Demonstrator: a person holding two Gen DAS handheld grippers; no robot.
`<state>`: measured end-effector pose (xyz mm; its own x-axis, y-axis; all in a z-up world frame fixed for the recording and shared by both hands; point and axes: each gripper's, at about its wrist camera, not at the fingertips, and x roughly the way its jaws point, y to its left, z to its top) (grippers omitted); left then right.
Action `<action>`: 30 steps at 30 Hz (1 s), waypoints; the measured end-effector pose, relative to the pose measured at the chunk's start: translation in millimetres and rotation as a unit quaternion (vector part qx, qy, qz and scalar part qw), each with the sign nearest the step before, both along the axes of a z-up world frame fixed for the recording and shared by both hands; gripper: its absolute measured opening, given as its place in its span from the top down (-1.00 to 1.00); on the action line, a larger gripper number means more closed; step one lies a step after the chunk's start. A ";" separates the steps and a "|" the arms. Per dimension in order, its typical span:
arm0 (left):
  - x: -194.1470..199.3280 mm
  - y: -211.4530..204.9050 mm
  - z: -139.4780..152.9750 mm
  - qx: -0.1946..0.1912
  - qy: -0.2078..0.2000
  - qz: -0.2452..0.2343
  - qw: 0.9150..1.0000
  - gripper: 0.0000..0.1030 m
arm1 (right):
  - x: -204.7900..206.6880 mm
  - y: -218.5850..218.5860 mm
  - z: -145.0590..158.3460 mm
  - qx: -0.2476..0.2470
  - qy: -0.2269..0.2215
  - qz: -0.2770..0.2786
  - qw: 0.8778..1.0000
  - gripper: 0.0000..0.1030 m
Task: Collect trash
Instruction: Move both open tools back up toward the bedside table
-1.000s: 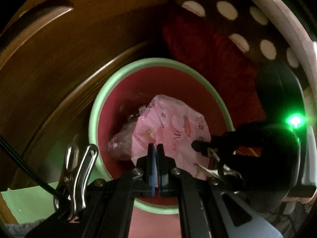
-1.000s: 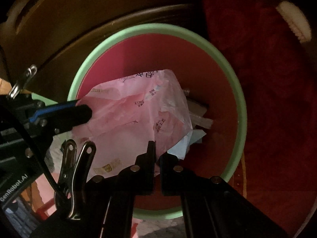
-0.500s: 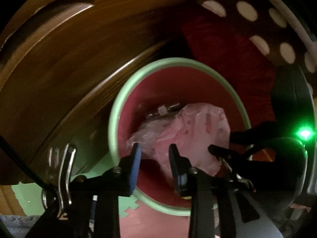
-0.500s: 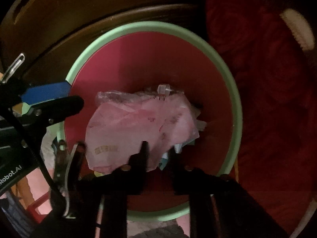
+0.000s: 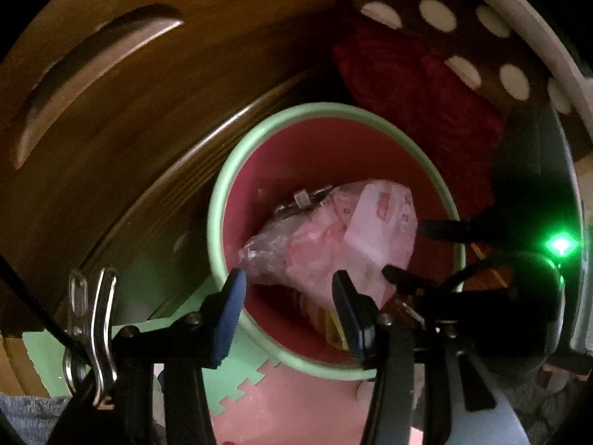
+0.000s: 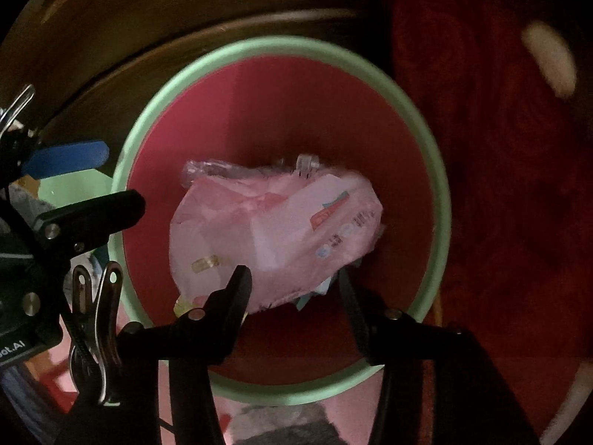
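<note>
A pink plastic wrapper point(image 5: 355, 237) point(image 6: 274, 233) lies crumpled down inside a round bin point(image 5: 222, 193) point(image 6: 441, 193) with a green rim and red inner wall. Clear plastic scraps point(image 5: 267, 248) sit beside it in the bin. My left gripper point(image 5: 287, 296) hovers over the bin's near rim, its blue-padded jaws opening with nothing pressed between them. My right gripper point(image 6: 292, 285) hangs above the bin too, jaws opening and empty; the wrapper lies loose below it. Each gripper shows in the other's view, the right gripper point(image 5: 415, 252) at the bin's right side and the left gripper point(image 6: 85, 189) at its left.
A dark wooden cabinet point(image 5: 129, 92) with a cut-out handle stands behind the bin. Red fabric point(image 5: 426, 85) and a brown cloth with white dots point(image 5: 463, 11) lie to the right. Green and pink foam floor mats point(image 5: 259, 378) are under the bin.
Both grippers went from shut on the pink wrapper to open. The wrapper dropped from between them down into the bin.
</note>
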<state>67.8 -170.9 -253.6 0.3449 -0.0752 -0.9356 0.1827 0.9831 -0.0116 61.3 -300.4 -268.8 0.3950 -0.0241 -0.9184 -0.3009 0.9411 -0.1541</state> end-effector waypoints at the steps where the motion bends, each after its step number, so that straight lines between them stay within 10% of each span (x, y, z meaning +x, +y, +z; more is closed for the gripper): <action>1: -2.2 0.2 3.0 0.001 -0.003 0.000 1.000 0.01 | -1.3 2.4 2.3 -0.008 -0.007 0.006 1.000 0.02; 30: -39.0 10.5 79.5 -0.007 -0.099 -0.027 0.995 -0.01 | -29.7 12.3 62.1 -0.020 -0.059 0.018 0.998 -0.35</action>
<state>28.8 -160.4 -174.1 0.5172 -0.1114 -0.8486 0.2361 0.9716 0.0164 31.6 -288.1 -206.7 0.5019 -0.0435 -0.8638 -0.3110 0.9229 -0.2271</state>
